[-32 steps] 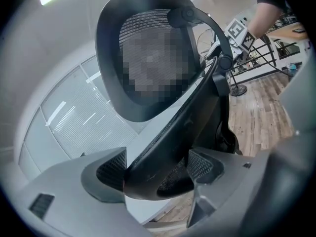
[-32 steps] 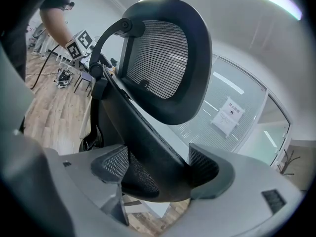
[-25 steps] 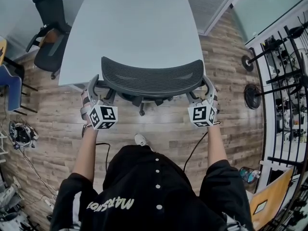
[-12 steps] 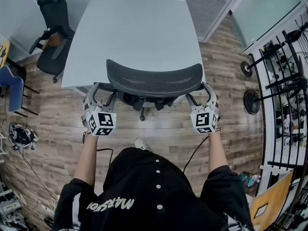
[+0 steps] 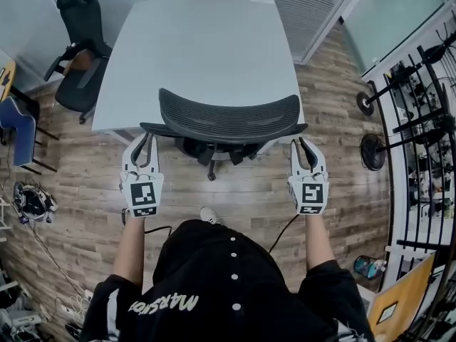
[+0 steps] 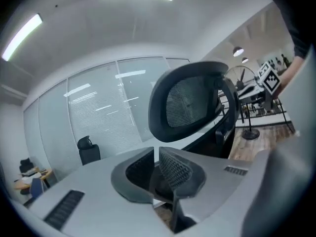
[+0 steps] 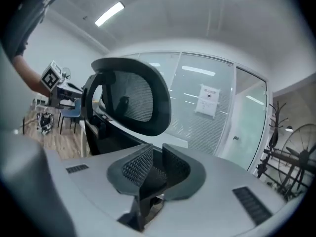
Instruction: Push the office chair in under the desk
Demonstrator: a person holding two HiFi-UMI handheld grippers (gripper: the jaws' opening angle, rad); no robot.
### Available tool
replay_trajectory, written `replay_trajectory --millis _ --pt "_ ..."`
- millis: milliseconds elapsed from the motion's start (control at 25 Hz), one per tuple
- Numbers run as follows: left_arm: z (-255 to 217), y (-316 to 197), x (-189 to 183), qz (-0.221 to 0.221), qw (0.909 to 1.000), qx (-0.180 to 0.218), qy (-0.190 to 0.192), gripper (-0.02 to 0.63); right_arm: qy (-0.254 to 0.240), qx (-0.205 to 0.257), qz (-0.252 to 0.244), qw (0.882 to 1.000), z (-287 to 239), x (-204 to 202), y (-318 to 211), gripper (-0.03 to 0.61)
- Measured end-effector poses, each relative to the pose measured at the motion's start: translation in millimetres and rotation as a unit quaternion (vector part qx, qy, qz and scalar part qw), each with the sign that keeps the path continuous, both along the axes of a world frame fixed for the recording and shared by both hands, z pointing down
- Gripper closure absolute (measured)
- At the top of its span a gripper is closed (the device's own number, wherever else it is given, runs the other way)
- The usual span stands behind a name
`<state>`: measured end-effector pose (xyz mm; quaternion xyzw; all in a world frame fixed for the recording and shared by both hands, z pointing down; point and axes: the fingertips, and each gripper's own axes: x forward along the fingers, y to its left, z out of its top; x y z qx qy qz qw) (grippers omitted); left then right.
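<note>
We have bare floor [image 5: 249,191] between us and the chair [image 5: 228,116]. Its back blocks most of the desk's [image 5: 199,41] near edge, and only the stretch left of it is free. A second chair [image 5: 78,48] and clutter [image 5: 28,201] crowd the left side. A fan [image 5: 373,142] and racks [image 5: 420,162] line the right.

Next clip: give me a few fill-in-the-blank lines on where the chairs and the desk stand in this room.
1. The office chair stands with its mesh backrest at the near edge of the ___.
2. In the head view, a second black chair stands beside the desk's far ___ corner.
3. The floor is laid with ___-pattern planks.

Missing words: desk; left; wood.
</note>
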<state>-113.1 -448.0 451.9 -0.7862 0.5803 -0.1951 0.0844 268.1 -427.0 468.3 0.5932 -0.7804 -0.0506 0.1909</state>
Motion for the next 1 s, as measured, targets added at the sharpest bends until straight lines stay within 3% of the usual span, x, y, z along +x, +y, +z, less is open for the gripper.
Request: replay_trajectory --millis 160,280,680,1000 --pt "-18.9 9.0 -1.9 -0.002 0.9988 0.008 0.049 0.591 -0.072 0.015 0.031 0.997 -19.3 11.2 13.5 0.533" --pt "-31.5 15.6 0.3 0.005 0.9971 0.013 0.075 0.595 -0.095 0.025 0.042 0.994 -33.0 16.7 23.6 0.538" --pt "-67.8 43.8 -10.3 -0.001 0.9968 0.045 0.066 0.597 -0.094 0.040 0.092 0.991 -65.3 39.4 54.7 0.540" --pt "-83.0 55.8 -15.0 -0.016 0.9940 0.063 0.088 0.597 -0.116 0.047 0.108 0.986 -77.2 52.9 70.2 0.546"
